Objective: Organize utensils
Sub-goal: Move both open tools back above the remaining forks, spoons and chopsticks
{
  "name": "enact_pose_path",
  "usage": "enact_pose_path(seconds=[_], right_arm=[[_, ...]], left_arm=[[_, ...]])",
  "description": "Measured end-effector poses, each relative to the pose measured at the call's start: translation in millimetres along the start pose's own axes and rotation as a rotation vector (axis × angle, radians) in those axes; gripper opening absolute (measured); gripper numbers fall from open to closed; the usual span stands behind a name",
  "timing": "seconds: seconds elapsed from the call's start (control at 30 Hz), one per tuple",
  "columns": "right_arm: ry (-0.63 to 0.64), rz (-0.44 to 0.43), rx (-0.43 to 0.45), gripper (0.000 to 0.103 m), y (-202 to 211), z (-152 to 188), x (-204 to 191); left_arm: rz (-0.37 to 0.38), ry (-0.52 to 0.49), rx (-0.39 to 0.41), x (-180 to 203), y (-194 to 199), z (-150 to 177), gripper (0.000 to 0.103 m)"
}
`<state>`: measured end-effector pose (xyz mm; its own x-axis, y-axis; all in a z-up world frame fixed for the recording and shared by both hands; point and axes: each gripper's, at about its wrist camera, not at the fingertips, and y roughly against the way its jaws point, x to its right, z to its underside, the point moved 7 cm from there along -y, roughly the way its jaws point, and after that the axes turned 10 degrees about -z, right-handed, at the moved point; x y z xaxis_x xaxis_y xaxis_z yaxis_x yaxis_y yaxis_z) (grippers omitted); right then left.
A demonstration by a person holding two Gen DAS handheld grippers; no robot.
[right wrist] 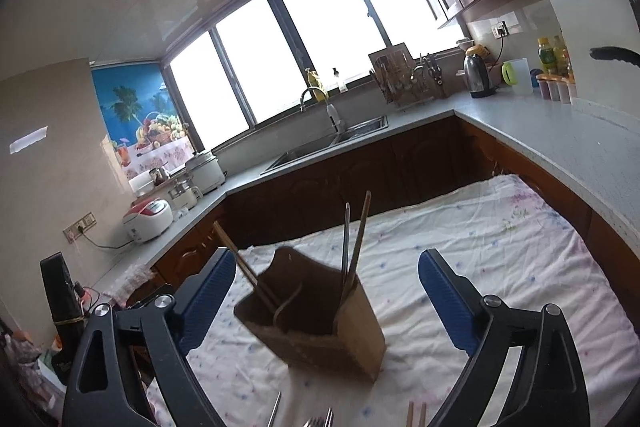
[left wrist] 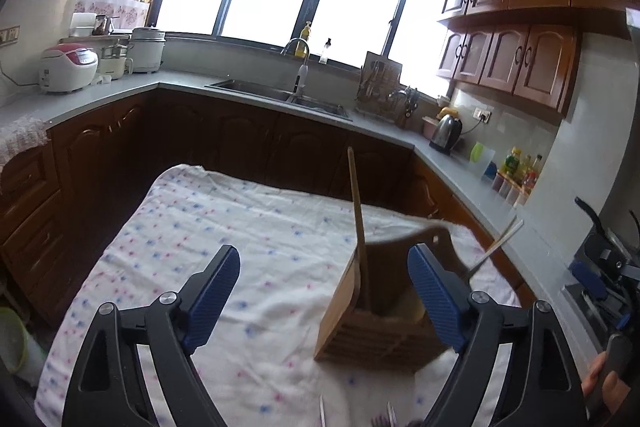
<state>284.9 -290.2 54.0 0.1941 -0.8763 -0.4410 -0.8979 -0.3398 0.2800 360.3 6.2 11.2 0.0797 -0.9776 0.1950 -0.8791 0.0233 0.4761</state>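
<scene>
A wooden utensil holder point(left wrist: 376, 323) stands on the cloth-covered table point(left wrist: 240, 247); it also shows in the right wrist view point(right wrist: 320, 323). Chopsticks point(left wrist: 358, 227) stand in it, leaning; the right wrist view shows chopsticks point(right wrist: 358, 239) and another pair point(right wrist: 240, 263) leaning left. My left gripper point(left wrist: 324, 299) is open and empty, just left of and above the holder. My right gripper point(right wrist: 326, 303) is open and empty, with the holder between its fingers' line of sight. Tips of loose utensils point(right wrist: 320, 421) lie at the table's near edge.
A grey L-shaped counter point(left wrist: 140, 87) with a sink point(left wrist: 280, 97), rice cookers point(left wrist: 68, 67), a kettle point(left wrist: 446, 133), a utensil rack point(left wrist: 380, 79) and bottles point(left wrist: 520, 167) surrounds the table. Dark wooden cabinets stand below it.
</scene>
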Motion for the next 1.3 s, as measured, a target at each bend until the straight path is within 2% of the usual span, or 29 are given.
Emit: enact_pose_path(seconds=[0.27,0.7,1.0,1.3], right_arm=[[-0.03,0.016,-0.048,0.094,37,33,5],[-0.083,0.106,-0.112,0.094,93,93,27],[-0.048,0.107,-0.19,0.094,98,132,19],[-0.035,0.099,-0.242,0.094,88,150,15]], left_arm=[[-0.008,-0.014,-0.061,-9,37,24,0.087],[-0.01,-0.019,-0.17,-26,89,74,0.087],[-0.03,-0.021,-0.237,-30,103,103,0.087],[-0.047,-0.049,-0.276,-27,102,116,0.087]])
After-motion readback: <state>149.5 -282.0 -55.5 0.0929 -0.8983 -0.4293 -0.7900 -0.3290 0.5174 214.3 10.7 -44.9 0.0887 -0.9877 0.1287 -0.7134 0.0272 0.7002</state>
